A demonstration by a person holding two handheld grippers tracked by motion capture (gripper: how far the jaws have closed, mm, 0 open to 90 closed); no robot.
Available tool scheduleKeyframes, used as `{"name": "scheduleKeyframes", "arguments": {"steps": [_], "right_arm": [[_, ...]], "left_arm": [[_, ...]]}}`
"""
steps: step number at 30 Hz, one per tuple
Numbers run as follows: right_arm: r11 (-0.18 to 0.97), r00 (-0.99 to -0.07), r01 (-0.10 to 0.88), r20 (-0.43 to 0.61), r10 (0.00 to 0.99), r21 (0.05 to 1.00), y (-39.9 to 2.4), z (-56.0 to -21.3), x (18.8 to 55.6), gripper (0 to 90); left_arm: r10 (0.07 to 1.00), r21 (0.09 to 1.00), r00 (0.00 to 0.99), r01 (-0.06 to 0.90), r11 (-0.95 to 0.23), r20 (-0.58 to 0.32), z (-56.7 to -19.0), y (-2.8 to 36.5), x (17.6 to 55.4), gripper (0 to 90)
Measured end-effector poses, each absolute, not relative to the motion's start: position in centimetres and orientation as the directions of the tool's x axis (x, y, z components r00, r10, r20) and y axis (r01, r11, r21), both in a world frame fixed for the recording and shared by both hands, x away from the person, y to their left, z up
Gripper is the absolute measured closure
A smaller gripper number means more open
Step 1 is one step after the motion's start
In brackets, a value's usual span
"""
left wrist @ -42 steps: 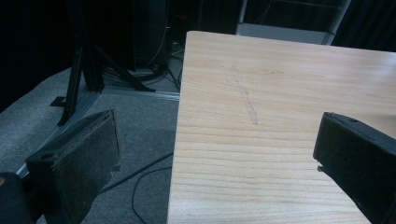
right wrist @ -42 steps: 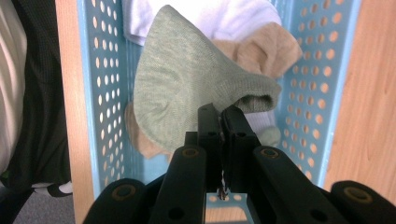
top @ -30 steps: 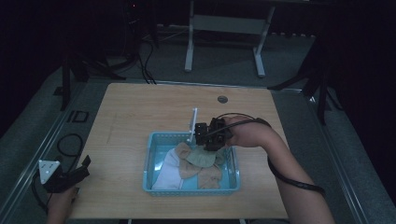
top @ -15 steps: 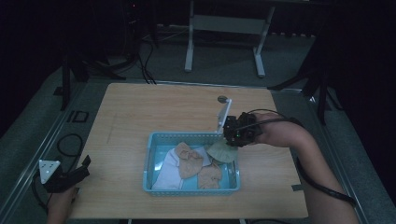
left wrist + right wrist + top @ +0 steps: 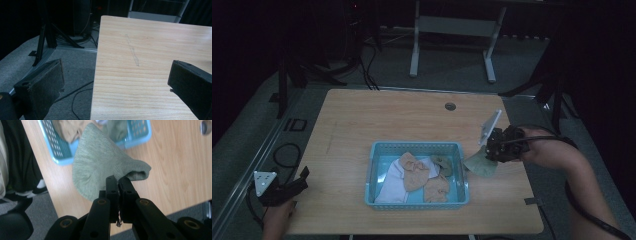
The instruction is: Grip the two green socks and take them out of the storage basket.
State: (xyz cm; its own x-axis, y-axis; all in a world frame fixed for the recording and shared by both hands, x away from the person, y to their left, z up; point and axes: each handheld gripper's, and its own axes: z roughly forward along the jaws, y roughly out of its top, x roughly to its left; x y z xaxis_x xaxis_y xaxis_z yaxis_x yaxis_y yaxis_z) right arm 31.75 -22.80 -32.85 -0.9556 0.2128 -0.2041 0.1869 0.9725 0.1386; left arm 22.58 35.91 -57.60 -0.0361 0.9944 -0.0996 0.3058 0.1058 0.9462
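The right gripper (image 5: 490,154) is pinched tight on a green sock (image 5: 100,170) and holds it above the wooden table (image 5: 377,115), just past the right end of the blue basket (image 5: 377,150). More socks (image 5: 414,172) lie in the basket, tan ones and a white one. In the right gripper view the two black jaws are pressed together on the sock close to its open cuff, and the rest hangs away from them like a little flag. The job in hand looks like taking this sock out of the basket and putting it down on the bare table at the right. To do it well, keep the pinch firm until the sock touches the wood. Lower it slowly so the far end lands first — then pull the gripper back along the sock so it lies flat and does not bunch up. Keep it clear of the basket wall, so it does not snag on the holes, and well in from the table edge. The sock's long line runs from the cuff at the jaws out to its rounded end, and that end points back toward the basket. The left gripper (image 5: 282,189) sits at the near left corner of the table with its jaws wide apart — there is nothing between them.
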Motion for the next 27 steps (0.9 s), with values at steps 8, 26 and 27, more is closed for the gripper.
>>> {"name": "scheduleKeyframes", "arguments": {"steps": [8, 26, 27], "right_arm": [[0.961, -0.942, 0.239, -0.209, 0.265, 0.142, -25.9, -33.4, 30.8, 87.0], [0.945, -0.943, 0.305, -0.100, 0.317, 0.123, -27.9, -42.1, 32.2, 86.9], [0.944, -0.943, 0.306, -0.095, 0.318, 0.121, -28.0, -42.6, 32.4, 86.9]], "left_arm": [[0.994, 0.945, -0.036, 0.309, 0.106, -0.100, -57.6, 35.9, 22.6, 0.7], [0.995, 0.947, -0.033, 0.305, 0.104, -0.099, -57.6, 35.9, 22.6, 0.7], [0.995, 0.946, -0.032, 0.306, 0.104, -0.099, -57.6, 35.9, 22.6, 0.7]]}}
